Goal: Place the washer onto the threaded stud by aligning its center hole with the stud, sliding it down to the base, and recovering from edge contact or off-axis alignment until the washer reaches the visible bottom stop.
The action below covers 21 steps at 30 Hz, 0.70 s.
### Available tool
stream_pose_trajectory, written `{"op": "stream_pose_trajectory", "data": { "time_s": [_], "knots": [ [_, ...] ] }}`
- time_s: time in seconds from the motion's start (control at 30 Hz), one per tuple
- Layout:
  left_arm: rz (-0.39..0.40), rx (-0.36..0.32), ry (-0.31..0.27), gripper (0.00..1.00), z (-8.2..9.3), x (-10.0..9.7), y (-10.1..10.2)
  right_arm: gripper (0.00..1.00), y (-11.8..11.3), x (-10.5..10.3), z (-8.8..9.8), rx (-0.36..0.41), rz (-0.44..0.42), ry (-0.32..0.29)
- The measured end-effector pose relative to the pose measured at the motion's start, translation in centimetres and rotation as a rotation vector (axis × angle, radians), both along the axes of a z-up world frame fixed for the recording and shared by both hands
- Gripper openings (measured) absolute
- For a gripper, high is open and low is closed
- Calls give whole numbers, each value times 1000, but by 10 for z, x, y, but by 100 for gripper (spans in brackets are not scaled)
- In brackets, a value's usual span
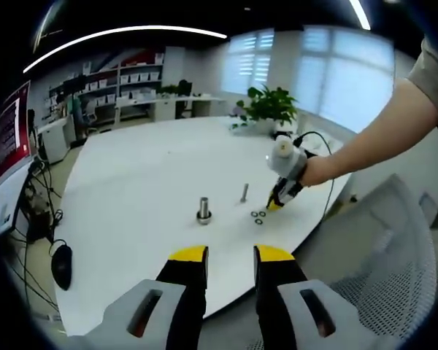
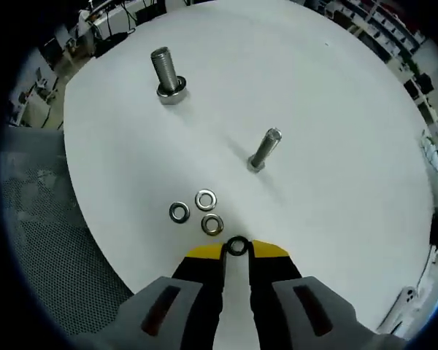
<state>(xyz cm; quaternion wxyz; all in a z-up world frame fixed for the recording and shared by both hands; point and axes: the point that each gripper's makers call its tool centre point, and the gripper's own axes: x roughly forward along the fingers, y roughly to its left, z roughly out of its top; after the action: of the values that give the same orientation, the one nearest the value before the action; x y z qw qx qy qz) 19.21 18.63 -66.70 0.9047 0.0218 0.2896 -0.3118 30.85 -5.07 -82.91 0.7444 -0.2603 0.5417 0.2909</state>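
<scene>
— How many washers do you count?
— Four. In the right gripper view, the right gripper [image 2: 237,248] is pinched on one dark washer [image 2: 237,246] at its yellow tips. Three loose washers [image 2: 205,199] lie clustered on the white table [image 2: 336,109], just ahead of the tips.
— And studs?
— Two, both upright and well apart: a thick threaded stud [image 2: 165,73] and a slim bolt [image 2: 263,151].
— The left gripper [image 1: 230,255]?
— Jaws parted, empty, hanging above the table edge.

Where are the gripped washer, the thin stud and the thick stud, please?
gripped washer [image 2: 237,246], right gripper view, its ring.
thin stud [image 2: 263,151], right gripper view, mid-shaft.
thick stud [image 2: 164,71], right gripper view, threaded shaft.
</scene>
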Motion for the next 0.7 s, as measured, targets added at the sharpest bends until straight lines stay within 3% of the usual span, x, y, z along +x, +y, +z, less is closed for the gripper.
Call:
{"op": "stream_pose_trajectory", "data": {
  "time_s": [0.13,0.47,0.7],
  "knots": [
    [1,-4,-1,22,1,0,0,14,0,4,10,11,13,-13],
    [9,3,0,22,0,1,2,14,14,33,49,104,17,-112],
    [6,6,-1,22,0,1,1,15,26,47,61,112,63,-154]
  ]
}}
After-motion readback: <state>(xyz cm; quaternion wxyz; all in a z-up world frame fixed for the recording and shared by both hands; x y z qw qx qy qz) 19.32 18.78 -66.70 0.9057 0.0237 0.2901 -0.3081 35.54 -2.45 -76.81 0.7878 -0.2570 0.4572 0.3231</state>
